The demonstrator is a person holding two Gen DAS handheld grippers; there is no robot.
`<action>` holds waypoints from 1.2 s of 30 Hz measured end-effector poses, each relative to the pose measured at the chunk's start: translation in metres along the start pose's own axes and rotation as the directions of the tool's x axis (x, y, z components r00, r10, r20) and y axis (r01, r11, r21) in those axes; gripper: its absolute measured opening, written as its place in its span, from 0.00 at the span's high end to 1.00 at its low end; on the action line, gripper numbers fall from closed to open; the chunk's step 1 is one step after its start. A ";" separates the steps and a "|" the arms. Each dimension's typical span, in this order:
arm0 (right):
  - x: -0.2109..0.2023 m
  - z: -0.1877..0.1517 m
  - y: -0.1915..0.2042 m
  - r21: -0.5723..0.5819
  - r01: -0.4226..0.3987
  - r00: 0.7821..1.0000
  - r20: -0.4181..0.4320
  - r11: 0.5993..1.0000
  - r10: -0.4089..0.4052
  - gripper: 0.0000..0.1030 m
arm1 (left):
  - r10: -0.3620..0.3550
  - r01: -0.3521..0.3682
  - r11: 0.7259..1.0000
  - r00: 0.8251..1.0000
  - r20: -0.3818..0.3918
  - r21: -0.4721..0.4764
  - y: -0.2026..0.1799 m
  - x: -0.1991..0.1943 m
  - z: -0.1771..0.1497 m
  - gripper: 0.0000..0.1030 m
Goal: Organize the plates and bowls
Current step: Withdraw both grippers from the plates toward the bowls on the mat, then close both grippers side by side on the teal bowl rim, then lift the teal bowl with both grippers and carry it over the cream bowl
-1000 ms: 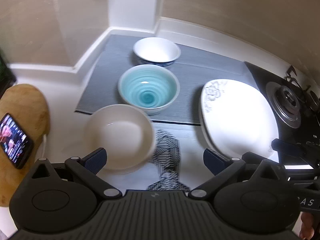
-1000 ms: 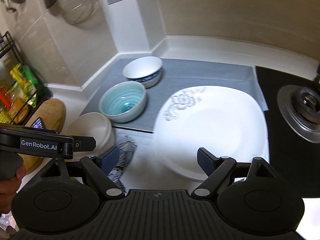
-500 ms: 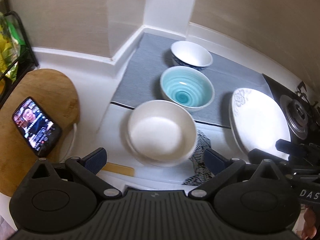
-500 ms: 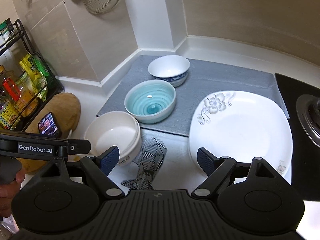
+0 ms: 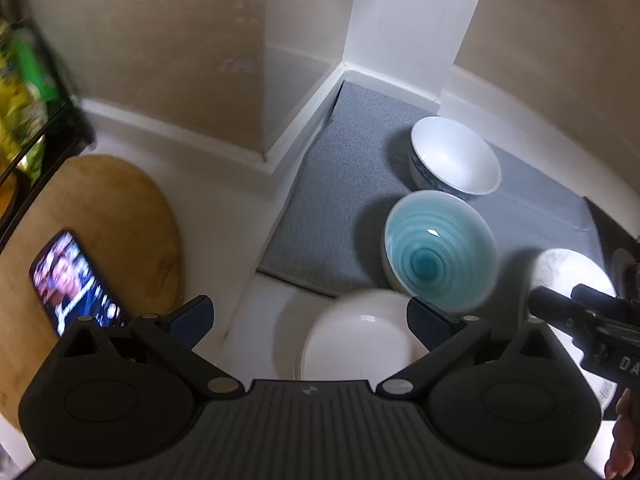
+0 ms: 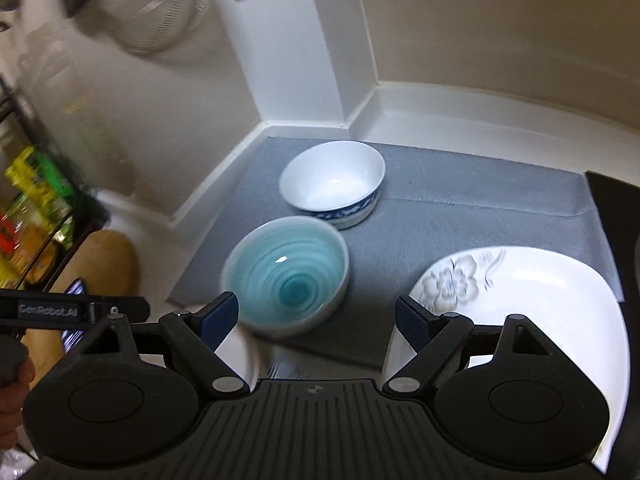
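Observation:
A teal-glazed bowl (image 6: 286,276) and a white bowl with a blue band (image 6: 334,182) sit on a grey mat (image 6: 460,216). To the right lies a white square plate with a grey flower (image 6: 532,312). A plain white bowl (image 5: 360,340) rests on the counter in front of the mat. My left gripper (image 5: 310,318) is open above that white bowl's left side, holding nothing. My right gripper (image 6: 316,316) is open just in front of the teal bowl (image 5: 438,250), its fingers clear of it. The plate (image 5: 572,276) is partly hidden behind the right gripper in the left wrist view.
A wooden cutting board (image 5: 100,216) with a lit phone (image 5: 74,280) lies at the left. A black rack with packets (image 6: 36,216) stands further left. A metal strainer (image 6: 156,4) hangs on the wall. The black stove edge (image 6: 616,200) borders the mat on the right.
Both grippers have shifted left across the counter. The plate slid toward the right edge of both views, the teal bowl now sits ahead of the right gripper, and the cutting board looms larger.

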State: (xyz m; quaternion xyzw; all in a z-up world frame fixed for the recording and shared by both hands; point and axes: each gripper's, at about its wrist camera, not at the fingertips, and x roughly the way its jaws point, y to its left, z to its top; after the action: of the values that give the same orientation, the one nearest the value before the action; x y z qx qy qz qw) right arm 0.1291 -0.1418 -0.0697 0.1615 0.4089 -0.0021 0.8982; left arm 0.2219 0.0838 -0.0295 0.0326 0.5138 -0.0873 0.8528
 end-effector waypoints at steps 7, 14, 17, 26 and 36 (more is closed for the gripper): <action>0.055 0.021 -0.015 0.006 0.013 0.998 -0.063 1.000 -0.012 0.16 | 0.038 -0.035 0.997 0.998 -0.049 0.069 -0.022 0.047 0.036 0.00; 0.086 0.031 -0.017 -0.028 0.008 0.994 -0.112 1.000 -0.011 0.35 | 0.043 -0.031 0.989 0.995 -0.084 0.142 -0.037 0.082 0.047 0.11; 0.098 0.033 -0.015 -0.042 -0.003 0.989 -0.146 0.999 -0.004 0.45 | 0.024 -0.007 0.988 0.994 -0.106 0.155 -0.040 0.092 0.049 0.21; 0.124 0.028 -0.006 -0.095 -0.008 0.974 -0.226 0.995 -0.014 0.80 | -0.116 0.157 0.972 0.967 -0.225 0.173 -0.048 0.116 0.050 0.88; 0.118 0.029 -0.013 -0.066 0.015 0.980 -0.196 0.998 -0.028 0.89 | -0.175 0.207 0.970 0.958 -0.225 0.125 -0.044 0.115 0.052 0.92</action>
State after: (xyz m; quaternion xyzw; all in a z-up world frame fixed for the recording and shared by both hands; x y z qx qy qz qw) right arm 0.2275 -0.1472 -0.1423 0.1275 0.4972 0.0174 0.8580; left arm 0.3115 0.0200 -0.1054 0.0546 0.5949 -0.2032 0.7757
